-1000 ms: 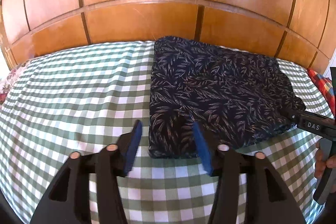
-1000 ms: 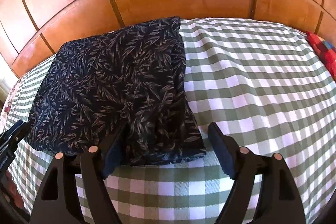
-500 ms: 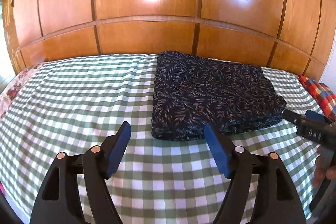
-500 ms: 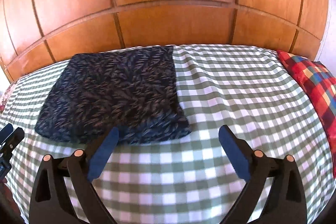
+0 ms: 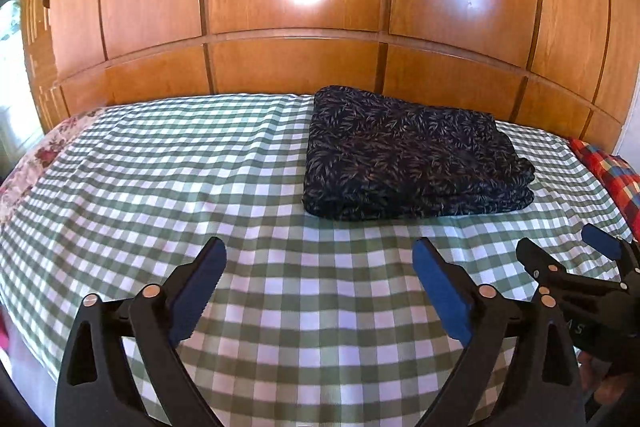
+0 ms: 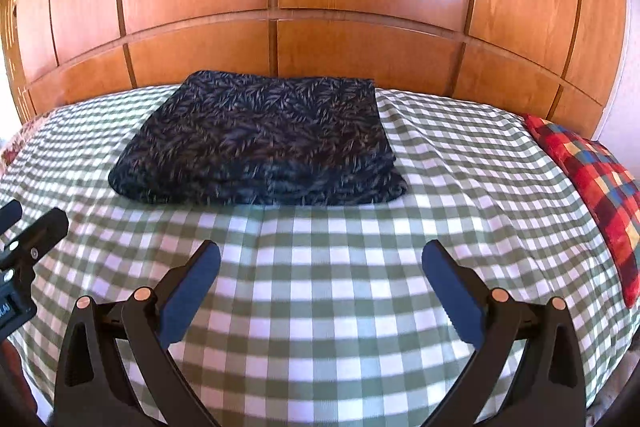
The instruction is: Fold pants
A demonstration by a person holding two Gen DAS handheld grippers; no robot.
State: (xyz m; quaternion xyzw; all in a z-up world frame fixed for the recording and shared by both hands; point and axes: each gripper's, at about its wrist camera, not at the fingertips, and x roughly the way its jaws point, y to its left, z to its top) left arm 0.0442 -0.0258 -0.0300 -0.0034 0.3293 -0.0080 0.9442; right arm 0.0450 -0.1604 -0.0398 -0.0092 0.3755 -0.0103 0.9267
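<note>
The pants (image 5: 412, 155) are dark navy with a pale leaf print, folded into a thick rectangle lying flat at the far side of the bed; they also show in the right wrist view (image 6: 260, 143). My left gripper (image 5: 318, 259) is open and empty, held above the sheet well short of the pants. My right gripper (image 6: 320, 267) is open and empty, also short of the pants. The right gripper shows at the right edge of the left wrist view (image 5: 560, 251), and the left gripper at the left edge of the right wrist view (image 6: 24, 223).
The bed has a green and white checked sheet (image 5: 200, 167). A wooden panelled wall (image 5: 300, 27) stands right behind it. A red plaid cushion (image 6: 588, 187) lies at the bed's right side. Floral fabric (image 5: 44, 151) shows at the left edge.
Both grippers have opened wide, let go of the near edge of the folded pants and pulled back toward me and up. The pants stay folded on the bed.
</note>
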